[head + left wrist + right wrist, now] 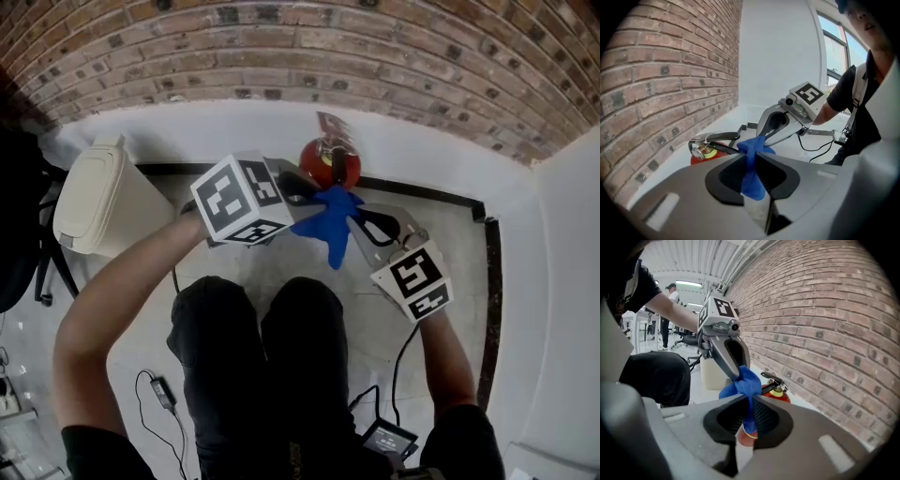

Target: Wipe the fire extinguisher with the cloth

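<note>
A blue cloth point(328, 223) hangs stretched between both grippers, above the person's knees. My left gripper point(309, 195) is shut on one end of it; in the left gripper view the cloth point(752, 165) is pinched between the left gripper's point(751, 157) pads. My right gripper point(359, 221) is shut on the other end, and in the right gripper view the cloth point(746, 382) runs down into the right gripper's point(750, 401) jaws. The red fire extinguisher point(330, 161) stands on the floor by the brick wall, just beyond the cloth, with its black lever and brass valve point(708, 151) showing. Neither gripper touches the extinguisher point(777, 393).
A beige lidded bin point(89, 202) stands to the left of the extinguisher. The brick wall point(300, 47) runs behind both, and a white wall point(562, 281) closes the right side. Cables point(164, 394) and a small device point(389, 436) lie on the floor near the person's legs. People stand far back point(665, 310).
</note>
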Tool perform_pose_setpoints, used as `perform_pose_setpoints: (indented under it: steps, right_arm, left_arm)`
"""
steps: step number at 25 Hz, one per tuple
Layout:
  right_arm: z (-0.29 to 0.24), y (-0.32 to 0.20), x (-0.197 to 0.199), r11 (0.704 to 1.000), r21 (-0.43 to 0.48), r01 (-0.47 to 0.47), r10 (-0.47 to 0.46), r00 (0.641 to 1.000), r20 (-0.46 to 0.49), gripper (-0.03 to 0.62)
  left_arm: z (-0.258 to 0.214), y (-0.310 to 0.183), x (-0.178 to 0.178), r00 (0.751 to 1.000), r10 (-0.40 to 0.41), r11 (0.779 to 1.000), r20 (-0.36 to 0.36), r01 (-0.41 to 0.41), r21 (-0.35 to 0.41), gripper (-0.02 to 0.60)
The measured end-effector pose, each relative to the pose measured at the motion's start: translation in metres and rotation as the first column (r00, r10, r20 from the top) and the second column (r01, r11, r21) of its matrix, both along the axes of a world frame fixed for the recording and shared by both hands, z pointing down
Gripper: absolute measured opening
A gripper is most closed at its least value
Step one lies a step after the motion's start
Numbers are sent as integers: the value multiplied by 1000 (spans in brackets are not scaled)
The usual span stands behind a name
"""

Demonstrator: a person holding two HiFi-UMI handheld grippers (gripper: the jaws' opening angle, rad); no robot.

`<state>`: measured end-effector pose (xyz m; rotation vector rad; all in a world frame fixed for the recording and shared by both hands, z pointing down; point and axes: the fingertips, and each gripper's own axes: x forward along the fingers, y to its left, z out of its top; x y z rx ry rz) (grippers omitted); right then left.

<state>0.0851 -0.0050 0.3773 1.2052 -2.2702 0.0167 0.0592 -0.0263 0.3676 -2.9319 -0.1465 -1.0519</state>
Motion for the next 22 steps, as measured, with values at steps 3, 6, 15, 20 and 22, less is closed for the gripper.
perform_pose_setpoints:
  steps: [3,6,15,20,22]
  right_arm:
    - [4,-18,6,1000,-25,16,-16,1000,-19,32]
    - [7,-31,12,999,-51,19,-20,999,-26,31]
    - [5,-68,29,974,-215,-76,90,994,58,31]
    - [7,-88,37,943,-314,-111,140,988,72,31]
    - [7,-95,38,934,-339,-111,132,990,40,31]
  left_arm:
    - [5,-12,1,999,-43,999,1,43,34,72]
    - [9,-21,5,998,-58,997,-31,59,51,72]
    - [4,-63,16,986,-162,974,-33,155,-168,72]
    - [5,-96,17,961,-276,928,5,268,-257,69]
    - [10,-100,16,956,-292,921,23,288,-264,64]
